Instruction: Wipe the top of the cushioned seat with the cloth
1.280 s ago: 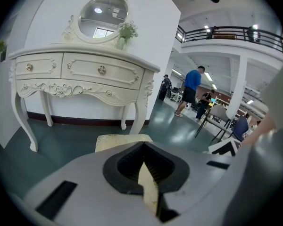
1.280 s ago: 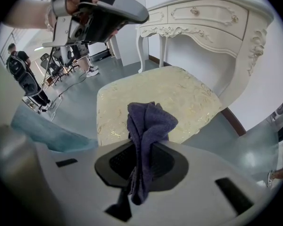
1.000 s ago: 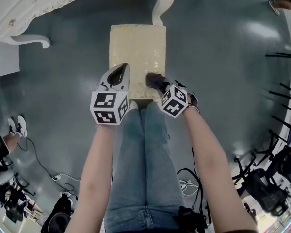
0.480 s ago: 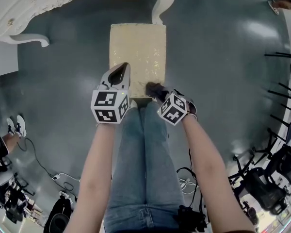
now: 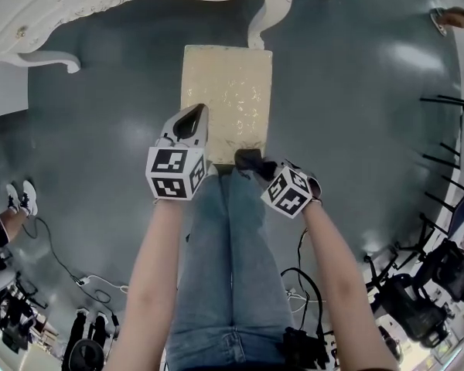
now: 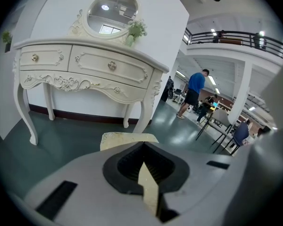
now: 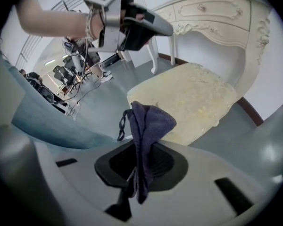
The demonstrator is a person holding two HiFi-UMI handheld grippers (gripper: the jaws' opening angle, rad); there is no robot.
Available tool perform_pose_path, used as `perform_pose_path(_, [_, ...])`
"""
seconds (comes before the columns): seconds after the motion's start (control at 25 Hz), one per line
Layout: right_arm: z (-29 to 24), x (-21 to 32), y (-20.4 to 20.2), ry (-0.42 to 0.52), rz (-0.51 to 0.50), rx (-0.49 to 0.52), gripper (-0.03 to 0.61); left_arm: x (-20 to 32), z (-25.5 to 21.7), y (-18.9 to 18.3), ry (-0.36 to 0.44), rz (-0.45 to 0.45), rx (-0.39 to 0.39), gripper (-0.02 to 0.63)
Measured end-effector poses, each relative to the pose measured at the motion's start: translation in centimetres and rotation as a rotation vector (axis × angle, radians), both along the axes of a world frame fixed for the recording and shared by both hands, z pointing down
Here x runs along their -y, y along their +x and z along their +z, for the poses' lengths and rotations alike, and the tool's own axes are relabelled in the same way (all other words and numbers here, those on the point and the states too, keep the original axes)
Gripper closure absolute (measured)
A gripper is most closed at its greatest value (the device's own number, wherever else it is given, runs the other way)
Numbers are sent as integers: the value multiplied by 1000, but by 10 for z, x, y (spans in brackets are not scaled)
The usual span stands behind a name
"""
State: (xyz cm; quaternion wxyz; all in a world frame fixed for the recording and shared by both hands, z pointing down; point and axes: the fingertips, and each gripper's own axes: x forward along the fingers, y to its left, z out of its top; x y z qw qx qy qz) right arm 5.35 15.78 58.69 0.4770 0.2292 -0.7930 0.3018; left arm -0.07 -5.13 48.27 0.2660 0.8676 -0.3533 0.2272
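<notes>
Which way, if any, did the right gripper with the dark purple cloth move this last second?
Yes. The right gripper, shut on the cloth, drew back toward the person, from over the cream cushioned seat to its near edge.

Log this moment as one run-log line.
right gripper: shut on cloth | cloth: at near edge of seat | left gripper: shut, empty, over seat's left side
</notes>
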Motion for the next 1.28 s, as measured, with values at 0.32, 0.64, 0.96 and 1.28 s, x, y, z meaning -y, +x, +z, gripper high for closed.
perform_pose_path(0.32, [-40, 57, 13, 136, 160, 82, 543, 17, 6, -15, -7, -33, 5, 609])
perform_pose_path(0.64, [-54, 137, 39, 219, 421, 173, 543, 34, 4, -25, -7, -68, 16, 609])
perform_pose_path(0.96, [-47, 215, 70, 265, 605, 185, 543, 44, 7, -28, -12, -99, 16, 609])
perform_pose_path(1.28, [-36, 278, 95, 292, 651, 120, 543, 48, 13, -29, -24, -109, 23, 609])
